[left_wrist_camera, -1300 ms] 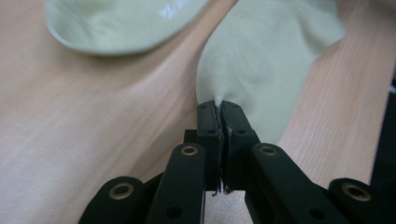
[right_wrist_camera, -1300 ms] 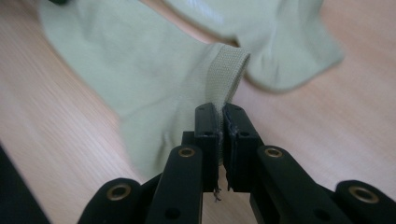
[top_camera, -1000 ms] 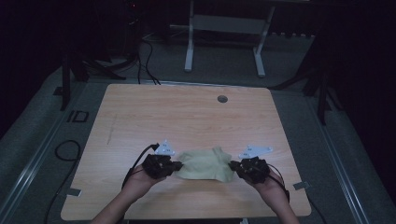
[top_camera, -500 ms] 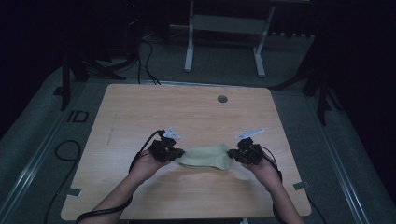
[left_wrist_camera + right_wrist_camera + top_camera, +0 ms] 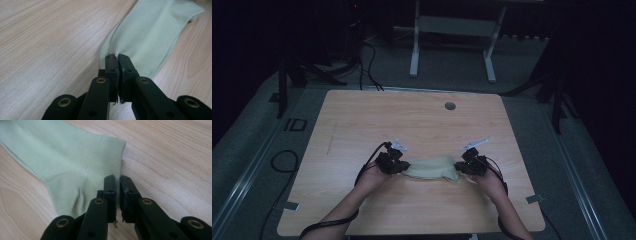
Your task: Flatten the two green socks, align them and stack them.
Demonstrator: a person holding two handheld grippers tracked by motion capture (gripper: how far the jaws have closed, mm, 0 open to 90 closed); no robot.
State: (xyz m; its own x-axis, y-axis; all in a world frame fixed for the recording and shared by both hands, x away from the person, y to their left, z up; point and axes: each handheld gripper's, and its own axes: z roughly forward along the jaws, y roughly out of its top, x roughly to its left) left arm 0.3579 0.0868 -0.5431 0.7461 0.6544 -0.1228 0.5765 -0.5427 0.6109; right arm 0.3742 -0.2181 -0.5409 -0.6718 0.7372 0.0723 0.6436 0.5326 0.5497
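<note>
Near the front edge of the wooden table, slightly right of centre, a pale green sock lies stretched left to right between two hand-held grippers. Left gripper: jaws closed tight on one end of the sock, only a sliver of fabric between the black pads in the left gripper view; the knit fans out from the pinch toward the far end. Right gripper: jaws likewise pressed together, clamped on the cloth just beside the ribbed cuff band, seen in the right gripper view. Both hands sit behind their tools, forearms coming in from the near side. Cloth appears bunched lengthwise, resting on or just over the tabletop; whether it is fully lifted I cannot tell. Judgement: a fold or straightening step is in hand, with the sock held taut at both ends. Risks noted: each grip takes only a thin edge of knit, so a harder pull apart could slip the fabric out of one clamp, most likely the right, where the bite sits at the very border beside the cuff. Uneven motion of the two hands would twist the sock and leave a skewed fold. Dragging low across the wood could let the slack middle catch and wrinkle. A small round grommet sits at the far side, well apart, no hazard.
</note>
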